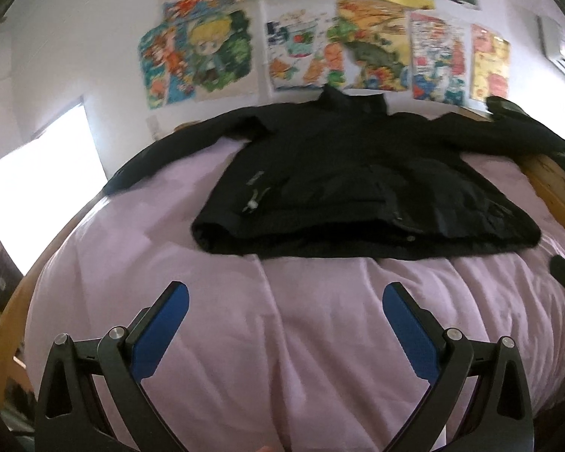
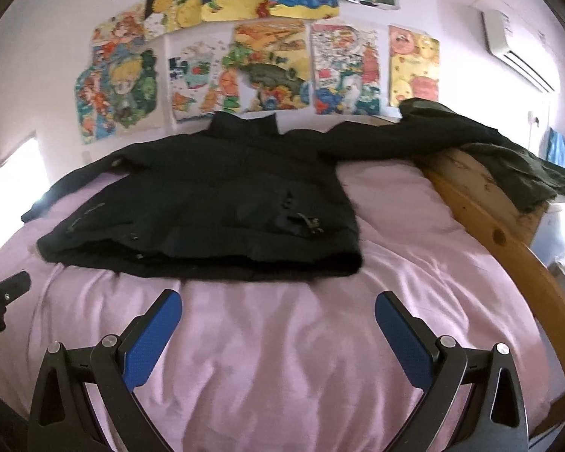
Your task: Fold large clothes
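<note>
A black jacket lies flat on the pink bed cover, collar toward the wall, both sleeves spread out to the sides. It also shows in the right wrist view. My left gripper is open and empty, above the cover in front of the jacket's hem. My right gripper is open and empty, also short of the hem, toward the jacket's right half. Each gripper shows at the edge of the other's view.
A wooden bed frame runs along the right side with a dark green garment draped over it. Colourful pictures cover the wall behind. A bright window is at the left, an air conditioner at upper right.
</note>
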